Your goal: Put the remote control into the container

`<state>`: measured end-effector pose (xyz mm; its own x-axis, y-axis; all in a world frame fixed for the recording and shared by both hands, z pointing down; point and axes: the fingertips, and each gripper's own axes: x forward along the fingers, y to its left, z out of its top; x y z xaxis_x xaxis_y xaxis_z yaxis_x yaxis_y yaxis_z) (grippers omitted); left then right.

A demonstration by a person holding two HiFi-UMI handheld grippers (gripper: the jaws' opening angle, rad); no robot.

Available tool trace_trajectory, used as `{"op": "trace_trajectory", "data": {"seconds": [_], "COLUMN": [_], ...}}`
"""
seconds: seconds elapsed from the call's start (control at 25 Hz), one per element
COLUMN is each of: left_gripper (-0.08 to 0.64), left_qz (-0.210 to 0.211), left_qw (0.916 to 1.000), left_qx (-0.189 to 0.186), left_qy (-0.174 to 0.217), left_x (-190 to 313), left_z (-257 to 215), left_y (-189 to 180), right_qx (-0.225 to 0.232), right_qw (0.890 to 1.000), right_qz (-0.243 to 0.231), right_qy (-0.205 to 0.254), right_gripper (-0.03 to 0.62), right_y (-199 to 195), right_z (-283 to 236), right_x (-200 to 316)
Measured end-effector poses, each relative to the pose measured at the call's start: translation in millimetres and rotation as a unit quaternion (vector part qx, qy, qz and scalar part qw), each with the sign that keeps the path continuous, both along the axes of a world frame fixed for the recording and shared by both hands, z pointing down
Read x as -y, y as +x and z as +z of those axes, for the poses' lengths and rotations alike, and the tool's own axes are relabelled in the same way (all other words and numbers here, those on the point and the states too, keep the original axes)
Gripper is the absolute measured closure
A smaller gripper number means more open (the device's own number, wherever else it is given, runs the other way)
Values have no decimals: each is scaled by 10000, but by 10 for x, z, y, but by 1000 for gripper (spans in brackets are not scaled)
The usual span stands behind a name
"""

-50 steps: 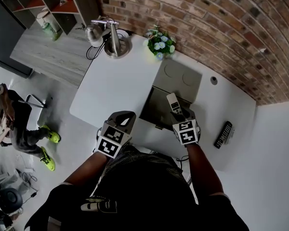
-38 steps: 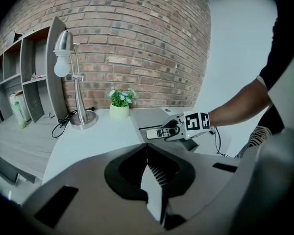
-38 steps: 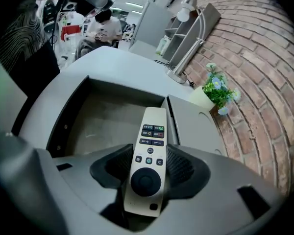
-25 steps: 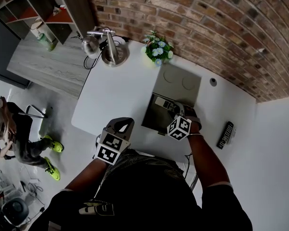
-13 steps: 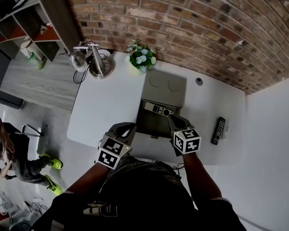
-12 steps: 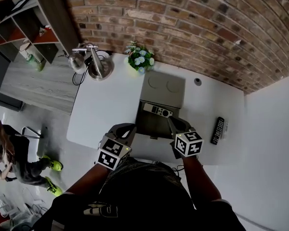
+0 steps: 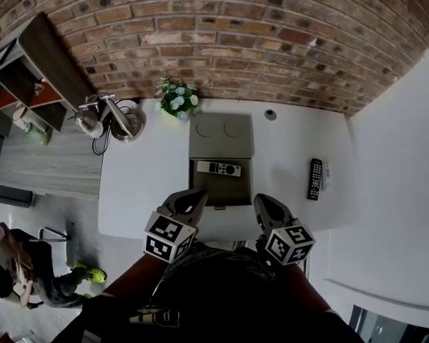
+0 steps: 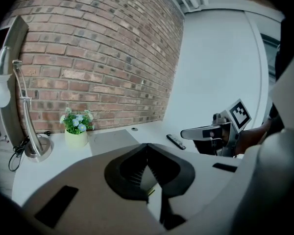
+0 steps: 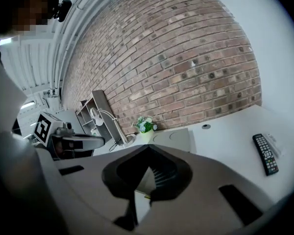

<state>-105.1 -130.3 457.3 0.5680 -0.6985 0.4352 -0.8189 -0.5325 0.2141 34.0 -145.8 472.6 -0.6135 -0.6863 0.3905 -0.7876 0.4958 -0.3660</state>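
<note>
Dropped from the right gripper (image 7: 263, 203) a second ago, the remote (image 7: 218, 168) now lies flat inside the container (image 7: 222, 191) at mid-table. At the near edge, the left gripper (image 7: 193, 196) hovers with jaws clenched and empty. The right gripper, pulled back, is likewise closed on nothing.

The head view looks steeply down from high over the bench (image 7: 157, 163), container (image 7: 220, 188) centred, while both gripper views sit low at its near edge facing the brick wall (image 8: 88, 58), sharing the flower pot (image 9: 146, 127) and black remote (image 9: 264, 153).
</note>
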Motion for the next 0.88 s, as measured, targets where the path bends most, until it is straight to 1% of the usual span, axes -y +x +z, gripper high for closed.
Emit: {"op": "trace_trajectory", "data": {"seconds": [0.12,0.24,0.48,0.72,0.88], "left_gripper": [552,552,552,552,552], "left_qz": [79,159,336,240,282], "left_qw": [10000,9999,9993,9996,9992], "left_qx": [-13,-12,159,134,264], "left_qy": [53,24,47,60,88], "left_x": [47,64,-14,-7,-4], "left_z": [-45,-44,-5,10,32], "left_y": [79,150,280,348,428], "right_qx": [-78,-134,-179,-286,-302], "right_qw": [10000,9998,9998,9995,9995], "right_qz": [47,153,121,-66,-56], "right_qy": [40,51,51,111,100], "right_gripper": [584,584,584,584,583], "right_y": [56,120,188,189,268], "right_z": [6,32,66,75,93], "right_x": [-26,-49,-105,-138,-129]}}
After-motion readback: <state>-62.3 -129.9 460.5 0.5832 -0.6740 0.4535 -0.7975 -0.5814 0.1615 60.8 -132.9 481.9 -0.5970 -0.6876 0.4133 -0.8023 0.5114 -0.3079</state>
